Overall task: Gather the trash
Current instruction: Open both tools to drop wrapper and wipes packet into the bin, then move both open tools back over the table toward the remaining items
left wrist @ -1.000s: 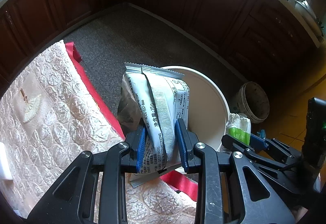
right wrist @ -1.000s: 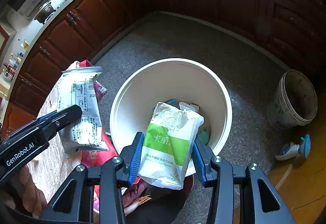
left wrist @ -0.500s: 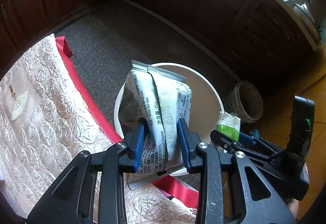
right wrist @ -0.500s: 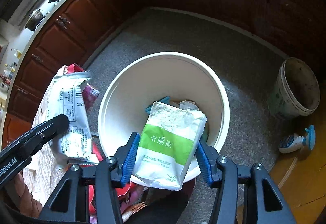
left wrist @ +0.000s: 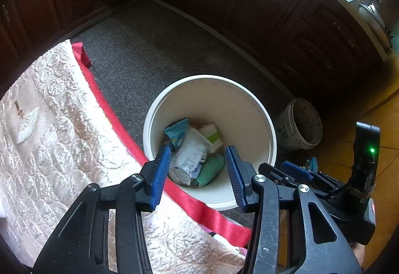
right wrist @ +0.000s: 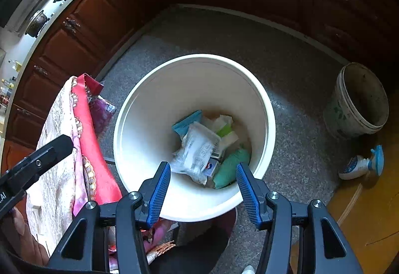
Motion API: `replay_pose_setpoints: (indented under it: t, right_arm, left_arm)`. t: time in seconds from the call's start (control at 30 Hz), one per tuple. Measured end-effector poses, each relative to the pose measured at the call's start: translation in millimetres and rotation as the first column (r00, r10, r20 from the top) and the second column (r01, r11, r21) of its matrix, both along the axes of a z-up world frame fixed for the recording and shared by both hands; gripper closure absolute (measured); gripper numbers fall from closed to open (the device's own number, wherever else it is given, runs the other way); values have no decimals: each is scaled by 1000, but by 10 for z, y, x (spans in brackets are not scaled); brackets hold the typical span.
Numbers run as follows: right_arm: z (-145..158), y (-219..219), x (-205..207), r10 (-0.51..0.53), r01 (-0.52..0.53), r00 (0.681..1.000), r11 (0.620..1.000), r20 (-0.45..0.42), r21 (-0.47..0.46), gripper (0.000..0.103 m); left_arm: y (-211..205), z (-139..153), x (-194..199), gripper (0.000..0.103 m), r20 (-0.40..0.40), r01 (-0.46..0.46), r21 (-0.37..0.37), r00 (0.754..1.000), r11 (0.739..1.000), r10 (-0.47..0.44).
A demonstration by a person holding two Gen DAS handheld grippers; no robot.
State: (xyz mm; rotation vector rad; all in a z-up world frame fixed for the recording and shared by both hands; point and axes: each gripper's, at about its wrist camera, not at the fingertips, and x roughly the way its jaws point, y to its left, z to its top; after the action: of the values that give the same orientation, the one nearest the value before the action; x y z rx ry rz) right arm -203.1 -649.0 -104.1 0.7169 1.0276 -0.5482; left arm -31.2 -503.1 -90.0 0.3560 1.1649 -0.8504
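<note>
Both of your grippers hang over the white bin (right wrist: 139, 124), which fills the middle of each wrist view, and both are released with nothing between the pads. The left gripper (left wrist: 198, 171) has just been opening, and its jaws now frame bare air above the bin's mouth; the right gripper (right wrist: 203, 185) stands parted the same way, low in the frame.

The trash lies at the bottom of the bin: a silver-grey wrapper (right wrist: 197, 152) on top, a white and green packet (right wrist: 225, 130) tucked behind it, a blue wrapper (right wrist: 185, 122) toward the upper left of the pile, and a green bundle (right wrist: 232, 168) at the lower right.

The drop looks done, so finish it cleanly. Lift both grippers straight up before swinging away, so a finger does not catch the rim. Keep the jaws apart as you go back; you need them wide for the next piece.

Look toward the quilted cloth (left wrist: 49, 137) with its red edging (left wrist: 104, 109) at the left of the frame, and check it for anything left. Ignore the dirty old bucket (right wrist: 359, 99) and the spray bottle (right wrist: 359, 164) at the right.
</note>
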Motion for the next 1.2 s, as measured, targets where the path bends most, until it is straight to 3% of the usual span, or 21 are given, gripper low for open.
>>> replay_pose_setpoints:
  t: [0.47, 0.83, 1.03, 1.2]
  right_arm:
    - [221, 300, 63, 56, -55, 998, 998, 15, -25, 46]
    - [647, 876, 431, 204, -198, 976, 976, 69, -86, 41]
    - [716, 1365, 691, 310, -303, 947, 949, 82, -88, 40]
    - [692, 1799, 886, 403, -398, 912, 914, 72, -80, 39]
  left_arm:
    - [582, 238, -28, 54, 91, -74, 28, 993, 997, 72]
    - [1745, 314, 76, 48, 101, -203, 66, 975, 977, 196]
    - [2404, 291, 89, 48, 100, -265, 99, 962, 959, 256]
    - [3080, 293, 85, 41, 85, -346, 106, 937, 932, 338]
